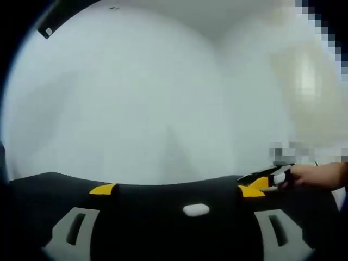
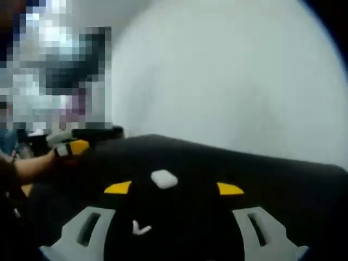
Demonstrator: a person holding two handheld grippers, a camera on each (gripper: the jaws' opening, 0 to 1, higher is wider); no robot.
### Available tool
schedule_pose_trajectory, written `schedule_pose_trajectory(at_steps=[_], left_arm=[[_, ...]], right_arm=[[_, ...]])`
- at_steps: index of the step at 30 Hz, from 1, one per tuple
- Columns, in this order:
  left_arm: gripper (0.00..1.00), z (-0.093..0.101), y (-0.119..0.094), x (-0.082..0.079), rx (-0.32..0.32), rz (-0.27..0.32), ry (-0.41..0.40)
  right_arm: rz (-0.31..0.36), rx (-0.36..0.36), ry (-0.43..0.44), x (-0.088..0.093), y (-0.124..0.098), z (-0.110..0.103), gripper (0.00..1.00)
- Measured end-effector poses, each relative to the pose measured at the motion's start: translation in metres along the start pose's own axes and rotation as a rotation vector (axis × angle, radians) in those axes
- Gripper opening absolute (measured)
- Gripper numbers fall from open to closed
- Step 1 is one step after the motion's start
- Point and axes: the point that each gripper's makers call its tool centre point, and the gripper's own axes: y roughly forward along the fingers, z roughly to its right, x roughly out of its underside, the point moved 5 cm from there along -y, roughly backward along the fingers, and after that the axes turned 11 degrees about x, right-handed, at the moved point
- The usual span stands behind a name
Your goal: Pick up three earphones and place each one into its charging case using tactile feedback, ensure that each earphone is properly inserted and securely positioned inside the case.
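Both views are pretty blurry, so take this with a grain of salt. In the left gripper view the left hand-held gripper [image 1: 182, 239] has its two grey jaws coming up at about 7 and 5 o'clock, spread wide apart with nothing between them. They sit over a black tabletop [image 1: 152, 217] with a plain white wall [image 1: 136, 98] behind it. A small white oval charging case [image 1: 196, 210], lid down as far as I can tell, lies on the tabletop just past the gap between the jaws, around 6 o'clock. Two short yellow marks [image 1: 103, 189] sit near the far edge of the black surface, one at 7 o'clock and one at 4. Over at 3 o'clock a person's hand [image 1: 318, 176] reaches in, holding something dark and white with a yellow bit, too fuzzy to name.

In the right gripper view the right hand-held gripper [image 2: 174, 236] is also wide open and empty, jaws at 7 and 5 o'clock. A small white rounded case [image 2: 163, 179] rests on the black tabletop dead centre, between two yellow marks. Closer in, near the left jaw at about 7 o'clock, lies a tiny white earphone [image 2: 140, 229], not touching either jaw. At 9 o'clock a hand [image 2: 32, 163] comes in holding a grey and yellow thing, blurred.
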Motion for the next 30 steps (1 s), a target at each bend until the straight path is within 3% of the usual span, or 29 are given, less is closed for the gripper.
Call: schedule_pose_trajectory(at_steps=[4,12,18,23,30], left_arm=[[0.75,0.003,0.000,-0.003,-0.003,-0.019,0.085],[0.74,0.002,0.001,-0.007,0.002,0.003,0.060],[0.82,0.004,0.006,-0.001,0.031,-0.013,0.007],[0.89,0.005,0.008,0.002,0.024,-0.037,0.030],[0.88,0.008,0.011,0.004,0.039,-0.055,0.034]], right_arm=[[-0.034,-0.042,-0.039,0.003,0.020,-0.010,0.55],[-0.116,-0.105,-0.080,0.010,0.055,-0.023,0.54],[-0.151,-0.116,-0.122,0.020,0.073,-0.027,0.54],[-0.156,-0.120,-0.127,0.020,0.080,-0.025,0.54],[-0.168,-0.132,-0.130,0.020,0.089,-0.029,0.54]])
